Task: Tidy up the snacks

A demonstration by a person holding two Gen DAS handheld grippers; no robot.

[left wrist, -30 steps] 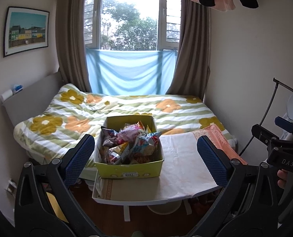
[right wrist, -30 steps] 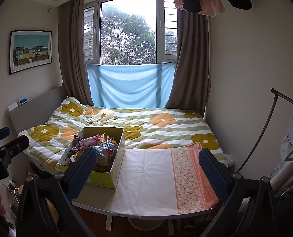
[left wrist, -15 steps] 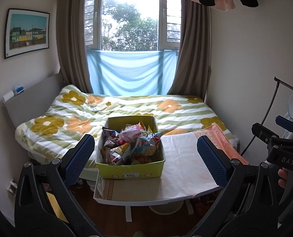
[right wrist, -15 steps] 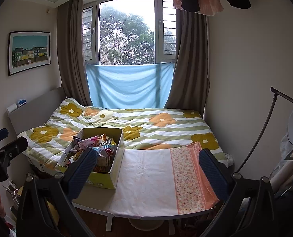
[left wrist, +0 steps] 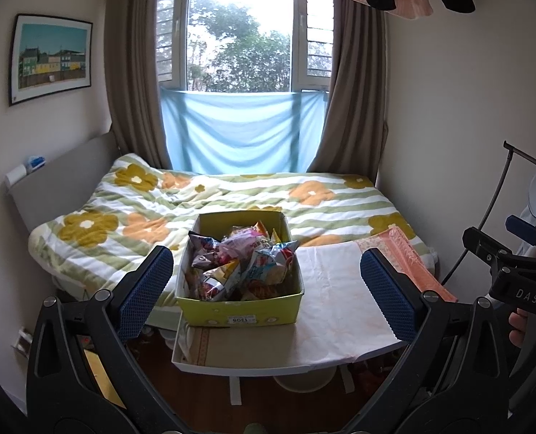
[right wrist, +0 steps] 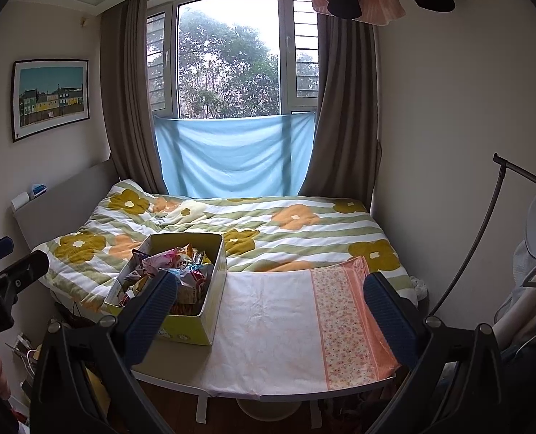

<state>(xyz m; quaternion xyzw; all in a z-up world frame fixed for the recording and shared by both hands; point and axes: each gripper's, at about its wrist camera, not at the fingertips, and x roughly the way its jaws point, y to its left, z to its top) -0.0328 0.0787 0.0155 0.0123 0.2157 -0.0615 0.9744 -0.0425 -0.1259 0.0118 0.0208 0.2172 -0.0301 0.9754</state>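
Note:
A yellow-green box (left wrist: 240, 313) full of several colourful snack packets (left wrist: 242, 264) stands at the left end of a small white table (left wrist: 268, 365). My left gripper (left wrist: 268, 289) is open and empty, held back from the table's near edge, facing the box. In the right wrist view the box (right wrist: 195, 325) sits at the table's left, and my right gripper (right wrist: 268, 311) is open and empty, facing the cloth-covered tabletop (right wrist: 268, 325). Each gripper shows at the edge of the other's view.
A pink flowered cloth strip (right wrist: 343, 322) covers the table's right end. A bed with a flowered quilt (left wrist: 231, 199) lies right behind the table. A lamp stand (right wrist: 484, 217) and chair with clothes (right wrist: 528, 307) are at right. Clutter lies on the floor at left.
Both grippers have shifted slightly; the view drifts a little and the table sits marginally closer. Jaws stay open and nothing has been grasped.

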